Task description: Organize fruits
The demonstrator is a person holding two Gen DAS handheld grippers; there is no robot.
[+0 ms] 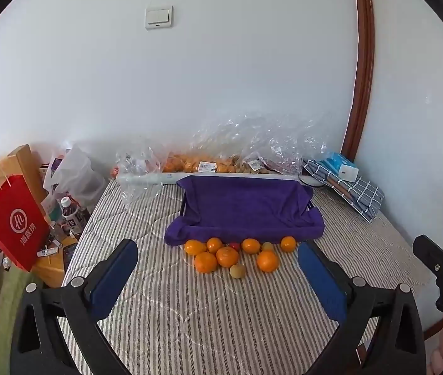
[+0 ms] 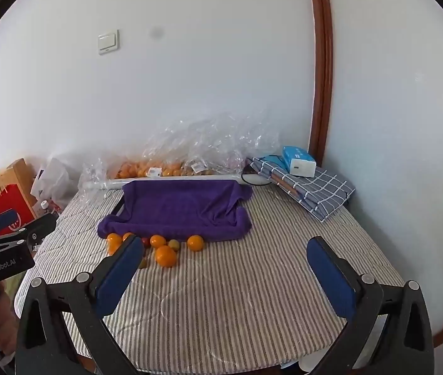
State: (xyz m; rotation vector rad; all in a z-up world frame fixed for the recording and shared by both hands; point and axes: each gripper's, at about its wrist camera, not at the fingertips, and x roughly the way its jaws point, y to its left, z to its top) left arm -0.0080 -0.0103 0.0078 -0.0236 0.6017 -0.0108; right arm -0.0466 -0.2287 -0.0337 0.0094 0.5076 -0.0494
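Several oranges lie loose on the striped table cover, with a small red fruit and a pale round fruit among them. They sit just in front of a tray draped in a purple towel. The same pile and towel show in the right wrist view. My left gripper is open and empty, held above the table short of the fruit. My right gripper is open and empty, to the right of the pile.
Clear plastic bags with more oranges lie along the wall behind the tray. A folded checked cloth with a blue tissue box sits at the back right. A red paper bag and bottles stand left of the table.
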